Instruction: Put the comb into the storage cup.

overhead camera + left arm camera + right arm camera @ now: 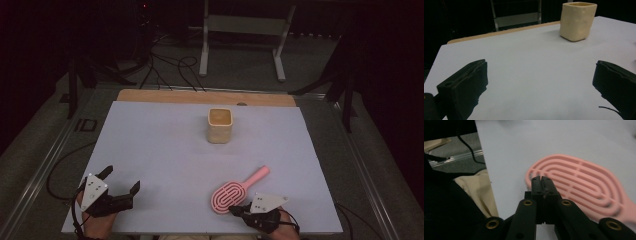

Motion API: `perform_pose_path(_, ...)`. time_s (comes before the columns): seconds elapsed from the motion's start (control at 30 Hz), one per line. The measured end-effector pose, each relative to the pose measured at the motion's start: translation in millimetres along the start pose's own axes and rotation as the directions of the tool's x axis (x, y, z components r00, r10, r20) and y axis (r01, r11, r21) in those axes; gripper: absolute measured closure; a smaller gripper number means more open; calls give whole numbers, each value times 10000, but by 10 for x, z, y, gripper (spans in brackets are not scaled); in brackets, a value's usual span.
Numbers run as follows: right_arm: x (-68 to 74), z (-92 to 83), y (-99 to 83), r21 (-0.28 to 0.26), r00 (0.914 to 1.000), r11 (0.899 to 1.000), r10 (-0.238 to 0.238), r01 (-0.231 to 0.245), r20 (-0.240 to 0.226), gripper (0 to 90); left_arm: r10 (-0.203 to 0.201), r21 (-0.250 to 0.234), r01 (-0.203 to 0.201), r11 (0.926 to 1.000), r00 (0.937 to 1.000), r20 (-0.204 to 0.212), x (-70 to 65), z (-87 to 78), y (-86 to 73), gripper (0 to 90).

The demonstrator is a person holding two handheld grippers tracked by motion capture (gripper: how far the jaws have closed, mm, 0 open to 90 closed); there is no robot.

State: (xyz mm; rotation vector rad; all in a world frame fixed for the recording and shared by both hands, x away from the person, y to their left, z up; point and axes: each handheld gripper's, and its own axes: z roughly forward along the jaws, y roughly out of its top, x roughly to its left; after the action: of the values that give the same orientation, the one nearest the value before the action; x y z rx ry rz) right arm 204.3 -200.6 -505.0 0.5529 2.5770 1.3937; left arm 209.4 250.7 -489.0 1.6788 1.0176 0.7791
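Note:
A cream square cup (220, 125) stands upright at the far middle of the pale table (165, 145). In the left gripper view the cup (577, 21) is far ahead to the upper right. A pink vented hairbrush (235, 192) lies flat near the front right, handle pointing away to the right. My left gripper (122, 180) rests at the front left, wide open with nothing between its jaws (540, 66). My right gripper (235, 210) sits just in front of the brush head, shut, its tips (541, 180) at the near rim of the hairbrush (579, 182) and holding nothing.
A wooden strip (205, 96) borders the table's far edge. Behind it on the floor stand a white metal frame (245, 35) and loose cables (170, 67). The table's front edge runs close beside my right gripper, with beige cloth (477, 192) below it.

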Motion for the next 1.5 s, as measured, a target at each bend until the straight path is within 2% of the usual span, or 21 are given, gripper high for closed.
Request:
perform_pose_path(0.13,45,129,45,176,10000,9998,-84,84,15,898,5,-2,-5,10000,10000,-3,3,-3,-1,3)
perform_pose_path(0.23,35,140,48,178,9999,9997,-154,154,-4,898,-8,2,8,10000,10000,-12,5,-5,-1,3)
perform_pose_path(0.37,-27,204,72,293,9980,9995,115,-134,621,898,-3,7,3,10000,10000,-23,4,-4,-2,3)
perform_pose_path(0.47,-62,215,72,339,9964,9991,245,-273,809,899,6,6,-6,10000,10000,-30,2,-4,-2,3)
perform_pose_path(0.5,-83,230,68,451,9929,9982,345,-398,1136,899,-2,8,2,10000,10000,-31,3,-4,-2,3)
perform_pose_path(0.73,-143,243,46,706,9862,9955,516,-634,1571,899,-20,1,20,10000,10000,-37,4,-7,-1,4)
perform_pose_path(0.77,-152,238,41,784,9831,9940,623,-768,1724,899,-25,-1,25,10000,10000,-33,5,-7,-1,4)
perform_pose_path(1.37,-233,231,-9,1065,9610,9832,1180,-1484,2500,899,8,-1,-8,10000,10000,-36,3,-7,0,4)
perform_pose_path(1.5,-241,233,-17,1147,9536,9783,1366,-1723,2682,899,-9,-12,9,10000,10000,-37,4,-7,0,4)
